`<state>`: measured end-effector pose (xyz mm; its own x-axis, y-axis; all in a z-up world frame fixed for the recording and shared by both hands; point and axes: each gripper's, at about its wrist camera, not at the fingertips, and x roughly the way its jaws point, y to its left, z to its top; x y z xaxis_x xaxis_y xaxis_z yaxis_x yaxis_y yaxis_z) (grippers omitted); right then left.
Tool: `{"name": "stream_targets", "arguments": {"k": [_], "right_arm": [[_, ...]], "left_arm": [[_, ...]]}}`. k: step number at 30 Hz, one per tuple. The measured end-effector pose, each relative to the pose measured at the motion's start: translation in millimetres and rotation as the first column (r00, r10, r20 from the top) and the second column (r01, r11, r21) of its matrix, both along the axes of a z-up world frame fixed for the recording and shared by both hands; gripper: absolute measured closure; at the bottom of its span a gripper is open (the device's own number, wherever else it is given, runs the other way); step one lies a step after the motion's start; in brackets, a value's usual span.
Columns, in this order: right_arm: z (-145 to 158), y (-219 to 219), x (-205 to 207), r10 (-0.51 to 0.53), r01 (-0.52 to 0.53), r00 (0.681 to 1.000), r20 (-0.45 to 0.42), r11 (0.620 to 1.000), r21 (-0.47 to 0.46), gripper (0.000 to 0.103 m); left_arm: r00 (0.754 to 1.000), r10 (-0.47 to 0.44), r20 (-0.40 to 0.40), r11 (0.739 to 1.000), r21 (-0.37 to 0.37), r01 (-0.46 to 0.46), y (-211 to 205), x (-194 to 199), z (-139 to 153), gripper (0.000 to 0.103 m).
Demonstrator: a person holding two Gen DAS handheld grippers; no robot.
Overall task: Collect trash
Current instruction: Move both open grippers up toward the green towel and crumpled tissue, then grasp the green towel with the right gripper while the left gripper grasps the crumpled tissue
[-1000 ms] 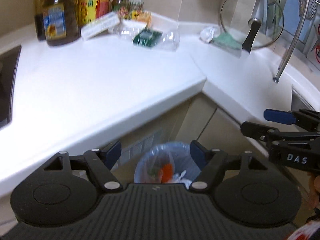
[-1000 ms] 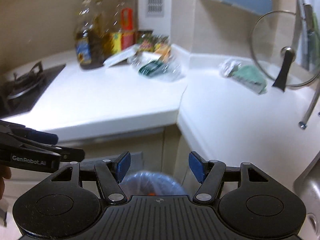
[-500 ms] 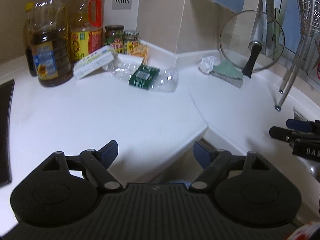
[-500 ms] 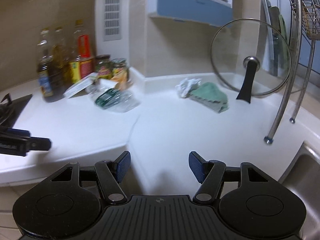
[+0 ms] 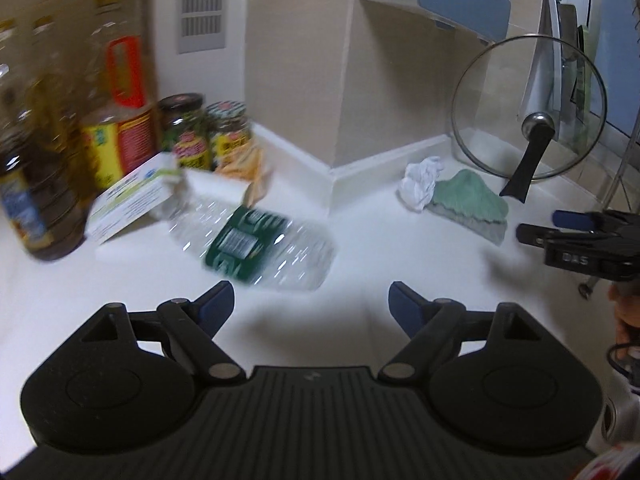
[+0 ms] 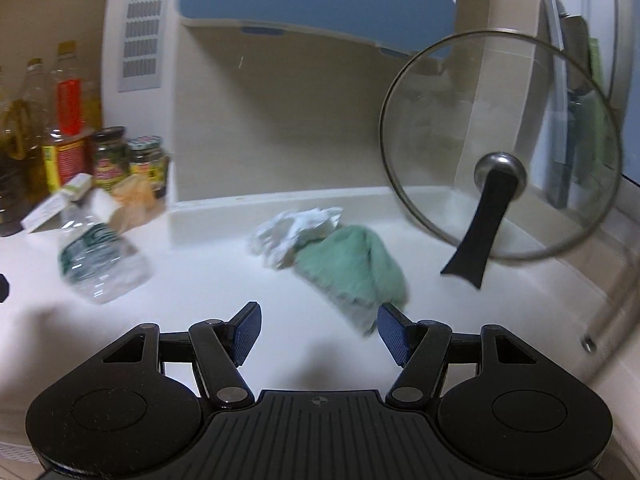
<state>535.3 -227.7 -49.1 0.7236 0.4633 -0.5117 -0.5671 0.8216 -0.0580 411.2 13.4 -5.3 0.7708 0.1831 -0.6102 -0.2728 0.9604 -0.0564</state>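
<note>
A crushed clear plastic bottle (image 5: 256,244) with a green label lies on the white counter (image 5: 360,240), just beyond my open, empty left gripper (image 5: 311,306). It also shows in the right wrist view (image 6: 100,260) at the left. A crumpled white tissue (image 6: 296,232) lies against a green cloth (image 6: 352,268) near the back wall. My right gripper (image 6: 319,330) is open and empty, just short of the cloth. The right gripper also shows at the right edge of the left wrist view (image 5: 560,228). A white carton (image 5: 132,200) lies tilted beside the bottle.
Oil bottles (image 5: 40,184) and jars (image 5: 208,136) stand at the back left. A glass pot lid (image 6: 500,152) leans on the wall at the right. A metal rack leg (image 6: 616,300) stands at the far right.
Both grippers rose from the bin below the counter and moved forward over the counter. The bottle, tissue and cloth are now much closer. Both stayed open.
</note>
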Motion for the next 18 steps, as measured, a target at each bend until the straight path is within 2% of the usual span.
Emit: {"name": "stream_targets", "arguments": {"k": [3,7,13,18], "right_arm": [[-9,3,36,0.024,-0.024,1.0,-0.009,1.0,-0.008,0.038],[-24,16,70,0.071,-0.071,0.997,-0.006,0.995,-0.066,0.038],[-45,37,102,0.112,-0.109,0.994,0.006,0.978,-0.175,0.038],[-57,43,124,0.119,-0.121,0.993,-0.025,0.973,-0.194,0.038]], "left_arm": [[1.0,-0.016,-0.009,1.0,0.018,0.016,-11,29,0,0.02],[0.999,-0.041,-0.026,0.999,0.023,0.042,-21,63,-3,0.019],[0.994,-0.1,-0.046,0.995,0.019,0.101,-30,107,-11,0.018],[0.991,-0.129,-0.047,0.991,0.02,0.13,-30,134,-15,0.017]]}}
